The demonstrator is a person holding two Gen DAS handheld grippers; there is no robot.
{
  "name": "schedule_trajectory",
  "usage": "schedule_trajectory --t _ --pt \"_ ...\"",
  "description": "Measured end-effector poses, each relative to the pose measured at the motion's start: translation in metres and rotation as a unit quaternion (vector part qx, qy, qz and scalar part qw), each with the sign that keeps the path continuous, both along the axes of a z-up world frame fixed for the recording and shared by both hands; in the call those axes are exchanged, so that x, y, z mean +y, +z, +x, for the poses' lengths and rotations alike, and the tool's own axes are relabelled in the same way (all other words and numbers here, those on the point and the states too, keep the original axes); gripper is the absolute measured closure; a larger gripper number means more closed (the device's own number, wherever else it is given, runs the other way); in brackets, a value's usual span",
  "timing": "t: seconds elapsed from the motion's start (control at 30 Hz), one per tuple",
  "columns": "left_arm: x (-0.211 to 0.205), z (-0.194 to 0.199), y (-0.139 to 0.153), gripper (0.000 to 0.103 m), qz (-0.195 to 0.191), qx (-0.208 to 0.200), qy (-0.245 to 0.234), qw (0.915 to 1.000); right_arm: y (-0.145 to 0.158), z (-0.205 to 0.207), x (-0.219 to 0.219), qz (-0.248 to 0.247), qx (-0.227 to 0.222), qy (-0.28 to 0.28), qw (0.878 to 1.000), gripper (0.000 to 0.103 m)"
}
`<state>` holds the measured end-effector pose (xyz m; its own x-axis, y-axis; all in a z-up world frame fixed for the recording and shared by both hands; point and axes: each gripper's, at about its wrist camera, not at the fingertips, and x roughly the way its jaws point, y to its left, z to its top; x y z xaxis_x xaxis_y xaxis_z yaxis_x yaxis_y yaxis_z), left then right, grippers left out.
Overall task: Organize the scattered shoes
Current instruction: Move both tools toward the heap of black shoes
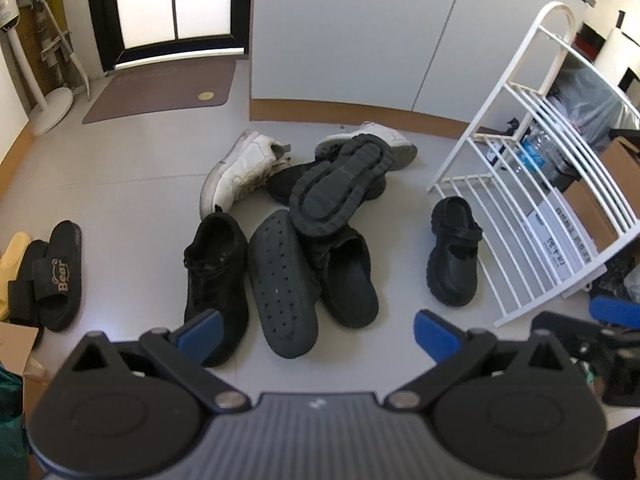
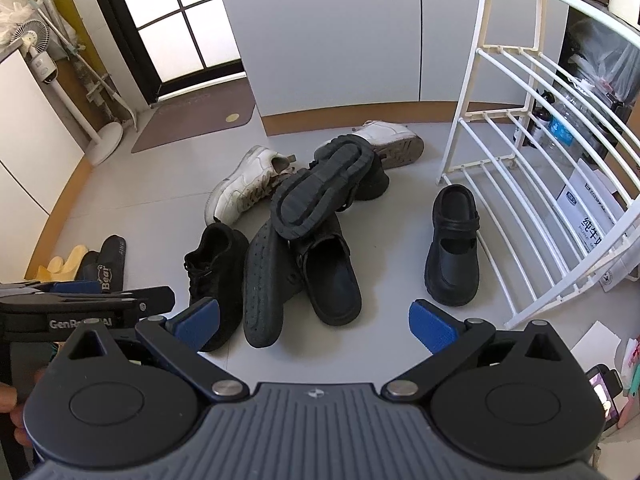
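Shoe pile (image 1: 304,216) sits on the floor (image 1: 132,200), just left of the white rack (image 1: 532,184), my landmark here. Top of the heap: a black shoe flipped sole-up (image 1: 336,184), resting across others, so it likely comes off first. Beneath and nearer me, a second upturned sole with small holes (image 1: 284,280), leaning on a black clog (image 1: 348,276). Left of those, a black lace-up (image 1: 216,272), upright. Two white sneakers (image 1: 240,172) lie on the heap's far side, one on its side.

One black strap shoe (image 2: 452,244) stands alone, upright, just beside the rack's foot; easiest to shelve, I judge. The rack's near tiers look bare, hence the destination, probably.

Well left of the rack, past the pile: black "Bear" slides (image 1: 60,276) and a yellow slipper (image 1: 12,264).

My left jaws (image 1: 316,332) hang wide open, holding nothing, tipped down toward the heap. My right jaws (image 2: 314,322) likewise spread fully, empty. Nothing picked yet.
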<state>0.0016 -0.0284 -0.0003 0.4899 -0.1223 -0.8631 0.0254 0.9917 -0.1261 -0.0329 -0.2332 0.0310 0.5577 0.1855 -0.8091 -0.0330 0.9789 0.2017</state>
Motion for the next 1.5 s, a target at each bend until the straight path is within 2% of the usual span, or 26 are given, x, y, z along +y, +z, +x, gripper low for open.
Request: schedule_trajectory --t 0.17,0.43,0.8,0.93,1.07,1.27,1.37,1.5 --pt "0.004 -0.003 0.008 0.000 -0.002 -0.007 -0.002 1.0000 -0.001 -0.001 0.001 0.005 0.000 0.001 1.000 0.000" --pt "0.008 0.007 -0.003 0.000 0.009 0.006 0.025 0.9996 0.006 -0.001 -0.003 0.013 -0.014 -0.002 1.000 0.000" --pt "-0.001 0.004 0.011 0.000 0.011 -0.019 0.005 0.9998 0.003 0.005 -0.005 0.011 -0.004 -0.012 1.000 0.000" --pt "0.001 0.005 0.011 0.000 0.006 -0.019 0.012 0.9997 0.004 0.003 -0.003 0.009 -0.008 -0.012 1.000 0.000" --pt "0.003 0.005 0.021 0.000 -0.007 -0.047 0.030 0.9984 0.001 0.005 -0.007 0.016 -0.002 -0.019 1.000 0.000" --pt "0.015 0.009 0.021 0.000 -0.032 -0.067 0.048 0.9961 0.000 0.007 -0.008 0.010 -0.005 -0.029 1.000 0.000" --pt "0.017 0.022 0.012 0.002 -0.033 -0.051 0.056 0.9966 -0.002 0.009 -0.009 0.016 -0.007 -0.036 0.999 0.000" --pt "0.014 0.028 0.006 0.004 -0.054 -0.039 0.048 0.9966 -0.007 0.014 -0.010 0.041 0.007 -0.042 0.998 0.000"
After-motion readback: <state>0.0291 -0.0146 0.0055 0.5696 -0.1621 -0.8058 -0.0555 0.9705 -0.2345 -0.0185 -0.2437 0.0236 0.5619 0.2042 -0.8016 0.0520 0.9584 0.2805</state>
